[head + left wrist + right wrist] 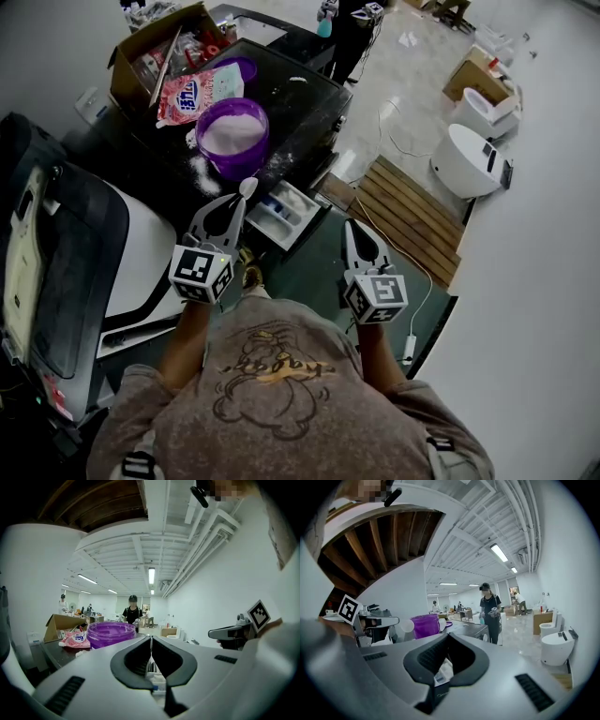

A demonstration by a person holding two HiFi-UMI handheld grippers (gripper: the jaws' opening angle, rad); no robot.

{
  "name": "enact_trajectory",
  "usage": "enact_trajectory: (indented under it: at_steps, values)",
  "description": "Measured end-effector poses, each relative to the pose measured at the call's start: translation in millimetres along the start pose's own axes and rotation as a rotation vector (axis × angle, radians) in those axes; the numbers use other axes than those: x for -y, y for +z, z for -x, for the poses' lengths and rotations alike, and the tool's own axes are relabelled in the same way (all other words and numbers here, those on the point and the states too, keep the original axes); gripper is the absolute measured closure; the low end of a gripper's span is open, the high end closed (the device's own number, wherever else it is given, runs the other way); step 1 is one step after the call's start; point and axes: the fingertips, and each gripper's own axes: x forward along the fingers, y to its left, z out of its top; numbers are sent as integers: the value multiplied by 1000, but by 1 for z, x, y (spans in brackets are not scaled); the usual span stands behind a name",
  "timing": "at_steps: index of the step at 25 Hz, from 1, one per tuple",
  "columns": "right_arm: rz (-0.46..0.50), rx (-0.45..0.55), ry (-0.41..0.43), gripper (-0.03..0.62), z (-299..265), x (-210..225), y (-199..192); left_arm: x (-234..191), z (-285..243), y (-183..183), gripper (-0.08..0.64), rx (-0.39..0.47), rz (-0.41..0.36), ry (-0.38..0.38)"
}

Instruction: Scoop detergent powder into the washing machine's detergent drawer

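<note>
My left gripper [234, 200] is shut on the handle of a white scoop [247, 187], held just left of the pulled-out white detergent drawer [287, 215]. From the right gripper view the round scoop bowl [408, 625] juts from the left gripper [378, 619]. A purple tub [232, 137] of white powder stands on the dark washer top [300, 98], behind the scoop. My right gripper [351, 225] hangs shut and empty to the right of the drawer. Between the shut jaws [151, 641], the drawer [155, 680] shows below.
A pink detergent bag [190, 95] and a cardboard box [150, 45] lie behind the tub. Spilled powder [204, 174] dusts the washer top. A wooden pallet [412, 216] and white toilets [469, 159] stand to the right. A person [489, 611] stands far off.
</note>
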Motion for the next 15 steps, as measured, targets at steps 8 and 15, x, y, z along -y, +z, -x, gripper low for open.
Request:
enact_trajectory:
  at_steps: [8, 15]
  values:
    - [-11, -8, 14, 594, 0, -4, -4, 8, 2, -3, 537, 26, 64, 0]
    - [-14, -13, 19, 594, -2, -1, -11, 7, 0, -8, 537, 18, 76, 0]
